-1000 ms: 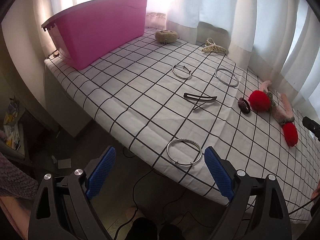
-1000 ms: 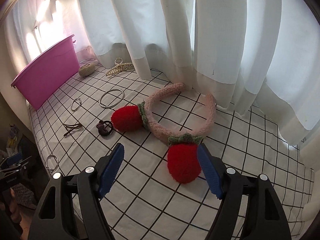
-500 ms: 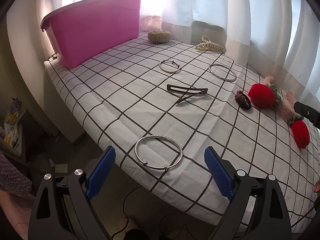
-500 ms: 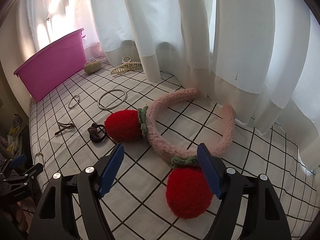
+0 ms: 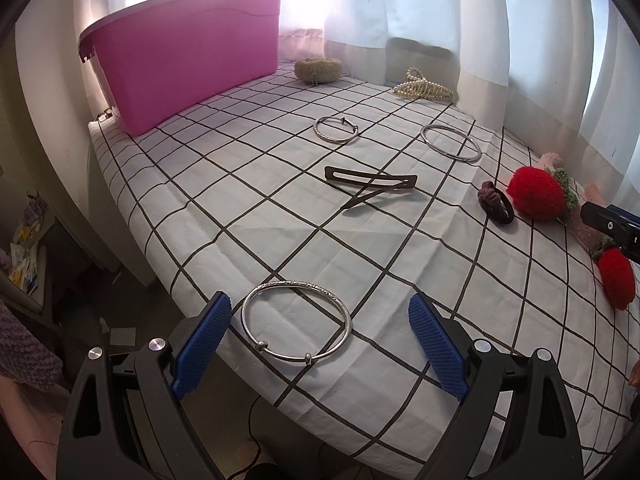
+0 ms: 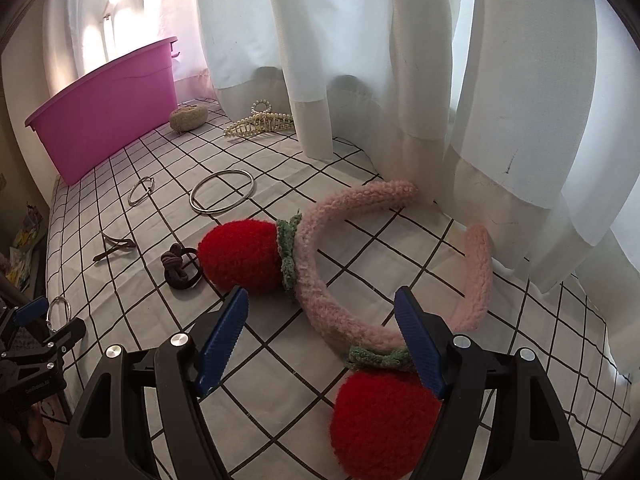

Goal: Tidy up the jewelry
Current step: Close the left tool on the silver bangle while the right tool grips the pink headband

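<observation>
**Jewelry sort: nothing binned yet, as far as can be seen**

Left wrist view: left gripper (image 5: 319,320) is hanging with jaws wide apart, empty, around the nearest bangle (image 5: 296,322) at the cloth's (image 5: 248,216) edge. Lying loose beyond: hair clip (image 5: 370,182), two more bangles (image 5: 336,130) (image 5: 451,142), hair tie (image 5: 496,202), pearl claw (image 5: 422,90). Bin (image 5: 188,60) is standing at the far left; its inside is hidden.

Right wrist view: right gripper (image 6: 322,322) is hovering open, gripping nothing, over the headband (image 6: 316,280) between its two red pompoms (image 6: 240,256) (image 6: 382,424). Every item seems to be awaiting pickup.
</observation>
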`<action>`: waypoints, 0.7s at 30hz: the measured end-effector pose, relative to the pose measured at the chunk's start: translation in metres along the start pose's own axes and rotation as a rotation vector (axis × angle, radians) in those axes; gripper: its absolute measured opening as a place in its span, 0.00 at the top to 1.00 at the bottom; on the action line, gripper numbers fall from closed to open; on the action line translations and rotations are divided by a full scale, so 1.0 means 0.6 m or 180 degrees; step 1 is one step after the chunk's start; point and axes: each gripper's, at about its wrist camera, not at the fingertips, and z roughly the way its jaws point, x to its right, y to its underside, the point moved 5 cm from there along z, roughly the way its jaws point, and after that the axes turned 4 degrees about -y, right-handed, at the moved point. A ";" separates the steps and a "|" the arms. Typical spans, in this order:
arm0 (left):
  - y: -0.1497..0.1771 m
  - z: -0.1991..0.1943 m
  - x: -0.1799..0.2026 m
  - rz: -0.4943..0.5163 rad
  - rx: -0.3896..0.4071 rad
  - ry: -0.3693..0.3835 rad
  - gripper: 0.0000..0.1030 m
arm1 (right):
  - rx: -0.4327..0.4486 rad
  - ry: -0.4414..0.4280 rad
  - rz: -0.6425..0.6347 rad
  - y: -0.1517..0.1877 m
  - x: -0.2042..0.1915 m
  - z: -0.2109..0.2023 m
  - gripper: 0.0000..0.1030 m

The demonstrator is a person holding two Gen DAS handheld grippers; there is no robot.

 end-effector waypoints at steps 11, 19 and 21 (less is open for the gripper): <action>0.012 0.008 -0.010 -0.0188 0.0213 0.0043 0.05 | -0.0158 0.0002 -0.0123 0.001 -0.002 0.035 0.30; 0.007 0.009 -0.005 -0.0205 0.0171 -0.0017 0.06 | -0.0381 0.0056 -0.0232 0.003 -0.003 0.071 0.29; 0.009 0.008 -0.005 -0.0258 0.0128 -0.0041 0.07 | -0.0386 0.0035 -0.0215 0.001 -0.003 0.074 0.28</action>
